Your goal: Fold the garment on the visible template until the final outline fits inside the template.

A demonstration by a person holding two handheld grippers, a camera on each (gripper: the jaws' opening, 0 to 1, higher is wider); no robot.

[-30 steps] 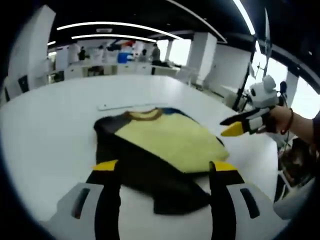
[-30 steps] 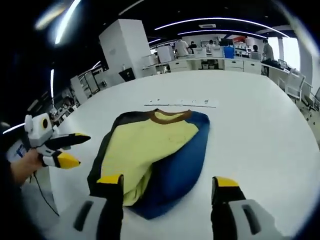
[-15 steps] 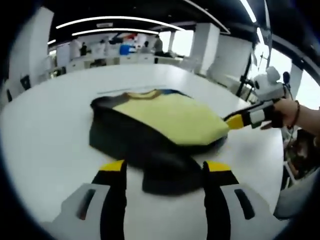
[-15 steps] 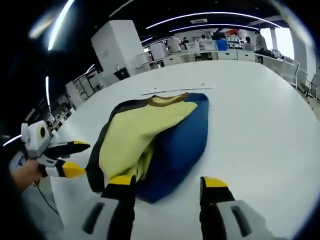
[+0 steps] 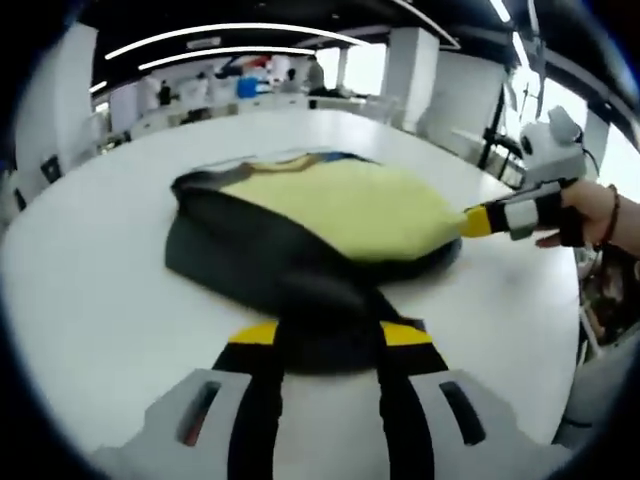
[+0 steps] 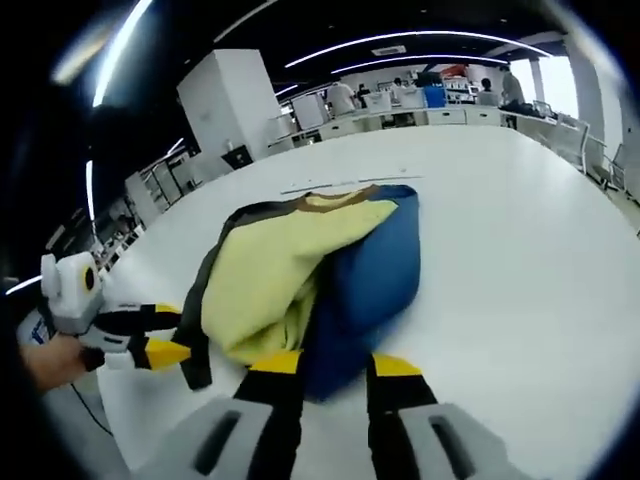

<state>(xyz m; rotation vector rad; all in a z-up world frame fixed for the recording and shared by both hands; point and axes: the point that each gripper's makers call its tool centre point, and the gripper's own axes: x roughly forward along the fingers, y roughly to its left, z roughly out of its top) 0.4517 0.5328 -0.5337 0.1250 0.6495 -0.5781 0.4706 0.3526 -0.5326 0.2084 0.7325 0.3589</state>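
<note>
A garment (image 5: 340, 205) with a yellow front, black side and blue side lies loosely folded on the white table (image 5: 90, 300). My left gripper (image 5: 330, 335) is open, its jaws on either side of the garment's black near end (image 5: 320, 300). My right gripper (image 6: 335, 363) is open too, straddling the blue near edge (image 6: 370, 280) of the garment (image 6: 270, 270). In the left gripper view, the right gripper (image 5: 478, 222) touches the yellow edge on the right. In the right gripper view, the left gripper (image 6: 160, 332) sits by the black edge. A thin pale strip (image 6: 350, 182) lies beyond the collar.
The round white table (image 6: 520, 260) spreads wide around the garment. A person's hand (image 5: 590, 210) holds the right gripper, and another hand (image 6: 45, 360) holds the left one. Desks, white pillars and people stand far behind the table.
Both grippers have moved in onto the garment's near edges. Each pair of jaws has narrowed, with fabric now between them. The garment bunches up slightly.
</note>
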